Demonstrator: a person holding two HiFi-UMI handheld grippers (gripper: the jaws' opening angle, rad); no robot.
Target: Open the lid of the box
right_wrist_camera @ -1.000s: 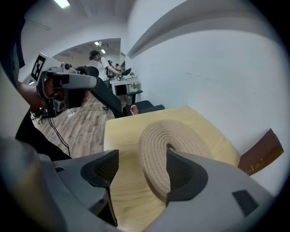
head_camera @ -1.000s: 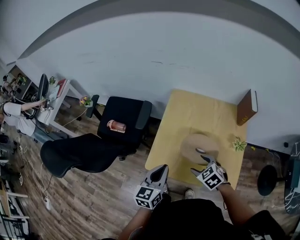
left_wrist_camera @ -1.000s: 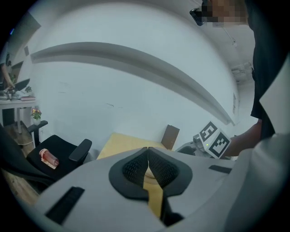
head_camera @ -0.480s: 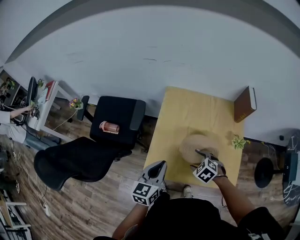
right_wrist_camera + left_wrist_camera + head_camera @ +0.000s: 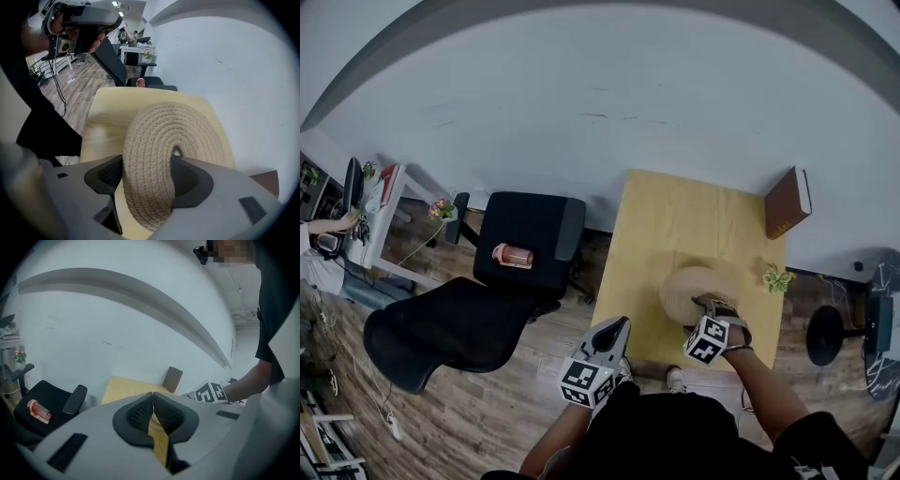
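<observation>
Right gripper view: the right claw (image 5: 147, 176) was closed on the near rim of the woven lid (image 5: 164, 136), with coiled rope filling the space between the two pads. The lid was a round, tan rope coil with a small loop at its centre.

Head view: the lid (image 5: 694, 286) sat near the front of the yellow tabletop (image 5: 675, 216), right of its middle. The right claw (image 5: 703, 302) reached it from the near side.

A brown book (image 5: 789, 202) stood at the far right corner. A small green plant (image 5: 776, 277) lay just right of the lid.

Left gripper view: the left claw (image 5: 153, 401) had its pads pressed together with nothing between them. In the head view it (image 5: 617, 326) was off the near left edge of the tabletop, over the wood floor (image 5: 487, 394).

A black chair (image 5: 530, 239) stood to the left with a pink bottle (image 5: 512, 254) on its seat.
</observation>
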